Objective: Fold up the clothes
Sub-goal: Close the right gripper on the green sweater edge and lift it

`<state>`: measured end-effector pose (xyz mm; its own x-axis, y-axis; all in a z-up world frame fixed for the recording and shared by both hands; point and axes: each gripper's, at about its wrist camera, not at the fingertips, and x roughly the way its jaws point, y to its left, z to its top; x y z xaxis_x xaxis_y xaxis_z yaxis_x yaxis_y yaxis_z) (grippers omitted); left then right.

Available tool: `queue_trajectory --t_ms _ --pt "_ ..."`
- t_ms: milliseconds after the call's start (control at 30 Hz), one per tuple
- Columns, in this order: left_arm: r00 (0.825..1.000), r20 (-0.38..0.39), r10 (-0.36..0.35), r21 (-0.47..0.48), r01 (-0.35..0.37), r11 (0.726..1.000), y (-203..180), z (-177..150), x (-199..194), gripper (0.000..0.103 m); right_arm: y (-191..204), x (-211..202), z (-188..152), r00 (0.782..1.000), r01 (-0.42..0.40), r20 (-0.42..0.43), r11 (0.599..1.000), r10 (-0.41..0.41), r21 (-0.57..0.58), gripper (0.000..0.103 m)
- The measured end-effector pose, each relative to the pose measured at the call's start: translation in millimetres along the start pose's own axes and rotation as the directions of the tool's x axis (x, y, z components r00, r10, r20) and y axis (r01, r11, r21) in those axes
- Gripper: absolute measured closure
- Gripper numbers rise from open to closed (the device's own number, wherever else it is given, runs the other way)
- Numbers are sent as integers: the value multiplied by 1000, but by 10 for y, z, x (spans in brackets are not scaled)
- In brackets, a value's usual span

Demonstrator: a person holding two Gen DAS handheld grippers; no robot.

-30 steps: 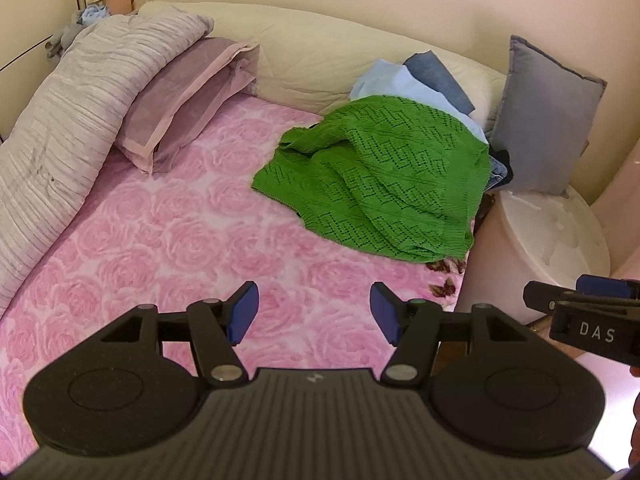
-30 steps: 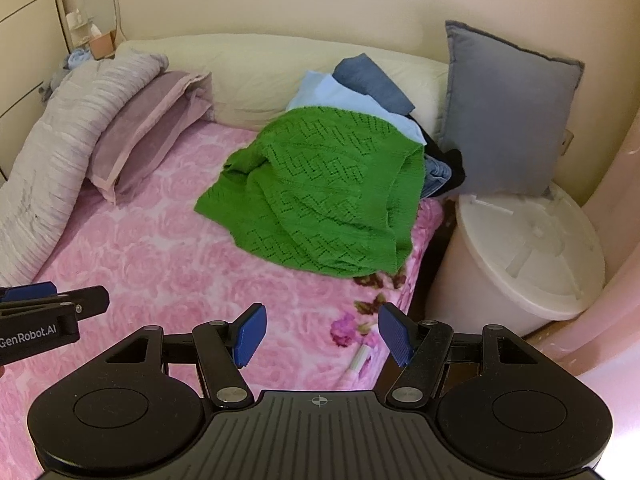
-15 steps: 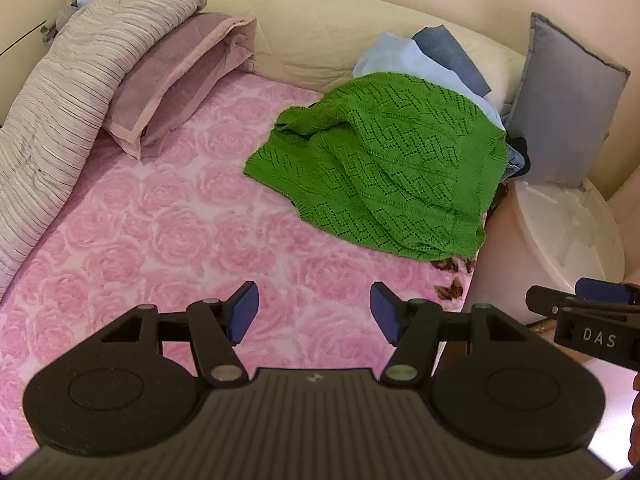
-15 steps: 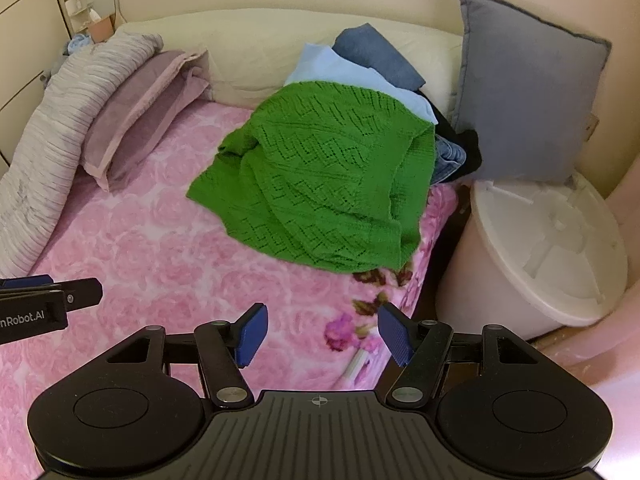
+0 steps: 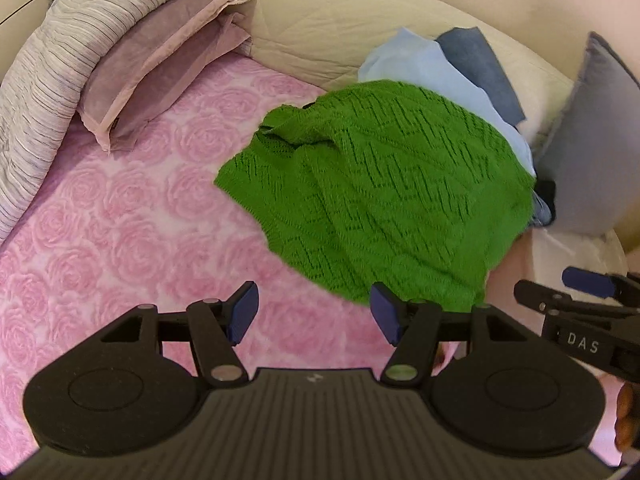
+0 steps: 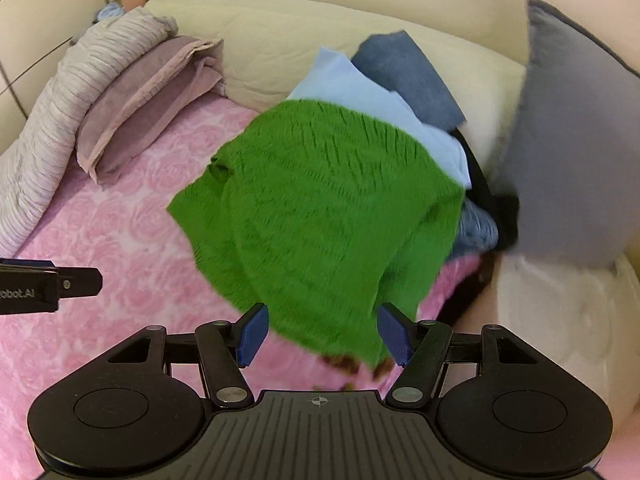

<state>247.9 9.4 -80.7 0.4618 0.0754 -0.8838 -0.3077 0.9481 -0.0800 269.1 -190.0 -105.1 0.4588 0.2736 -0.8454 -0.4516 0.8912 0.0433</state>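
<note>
Green openwork knit sweater (image 5: pixel 380 200) lies crumpled on the pink rose-patterned bedspread (image 5: pixel 120 232), its far edge draped over a pile of light-blue and denim clothes (image 6: pixel 384 88) against the cream headboard (image 5: pixel 340 28). Left gripper (image 5: pixel 314 314) and right gripper (image 6: pixel 326 334) hover just short of the sweater's near hem — each with blue-padded fingers spread wide apart, holding nothing. Grey cushion (image 6: pixel 576 140) stands beside the pile; mauve pillow (image 5: pixel 160 64) lies well apart.

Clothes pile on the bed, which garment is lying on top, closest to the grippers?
The green knit sweater. It drapes over the light blue garment and the dark blue one, which peek out behind it.
</note>
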Motion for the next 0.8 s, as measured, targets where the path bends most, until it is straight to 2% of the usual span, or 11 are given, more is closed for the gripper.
queue_trajectory --t_ms 267,533,667,800 --pt "999 -26 33 -50 -35 998 -176 558 547 45 -409 616 596 998 -56 -36 995 53 -86 38" --pt "997 -67 34 -51 -38 998 -266 990 1088 45 -621 1127 1010 995 -82 -69 988 74 -129 38" --pt "996 -84 25 -55 -30 998 -261 1170 1338 45 -694 1343 1214 996 -82 -56 987 75 -138 38" --pt "996 -90 24 -50 -28 998 -247 1311 1539 45 -763 1533 1386 998 -61 -8 982 61 -178 38"
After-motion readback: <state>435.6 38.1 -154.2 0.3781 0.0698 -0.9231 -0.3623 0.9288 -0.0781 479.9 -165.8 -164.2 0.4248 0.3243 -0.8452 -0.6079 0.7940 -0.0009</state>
